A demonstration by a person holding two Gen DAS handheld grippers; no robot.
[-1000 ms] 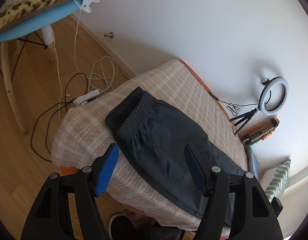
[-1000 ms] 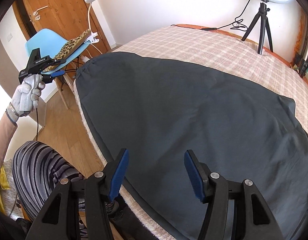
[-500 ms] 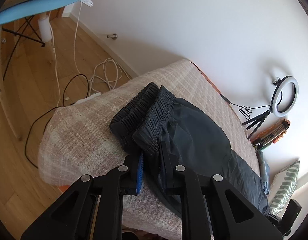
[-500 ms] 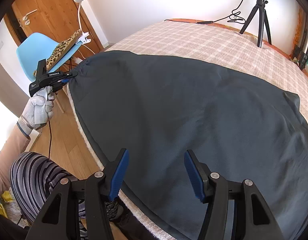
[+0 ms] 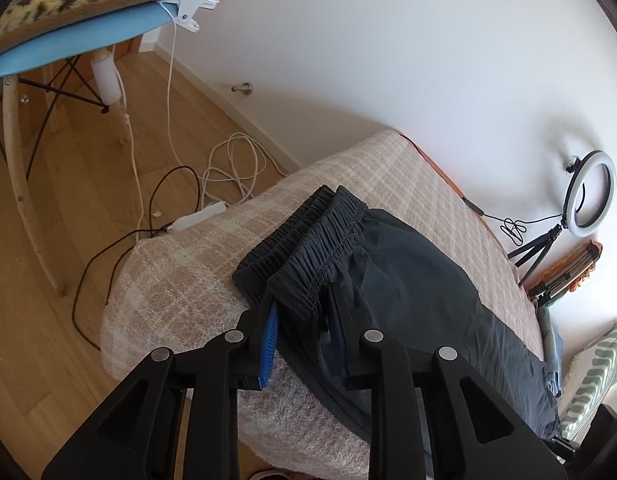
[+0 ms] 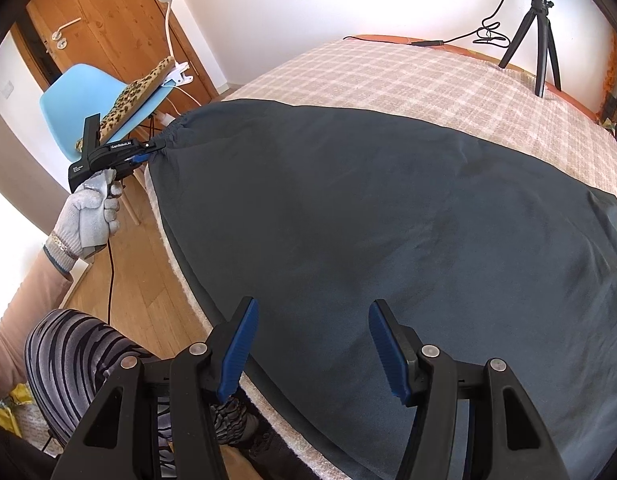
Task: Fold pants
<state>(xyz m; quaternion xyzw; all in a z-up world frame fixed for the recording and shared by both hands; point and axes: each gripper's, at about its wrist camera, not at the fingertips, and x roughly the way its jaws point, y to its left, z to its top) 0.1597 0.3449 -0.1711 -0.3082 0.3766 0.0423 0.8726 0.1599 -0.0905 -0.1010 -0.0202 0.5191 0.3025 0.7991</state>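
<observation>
While pants lie on plaid bed, L jaws grip waistband, R jaws open.

Our left tool is clamped shut on the waistband corner of the pants, its blue-padded fingers pressed together over the gathered elastic. Our gloved left hand grips that tool's handle out beyond the waistband end of the pants, forearm stretched toward it. Our right tool hangs above the near edge of the pants with its fingers spread wide apart, gripping nothing.
</observation>
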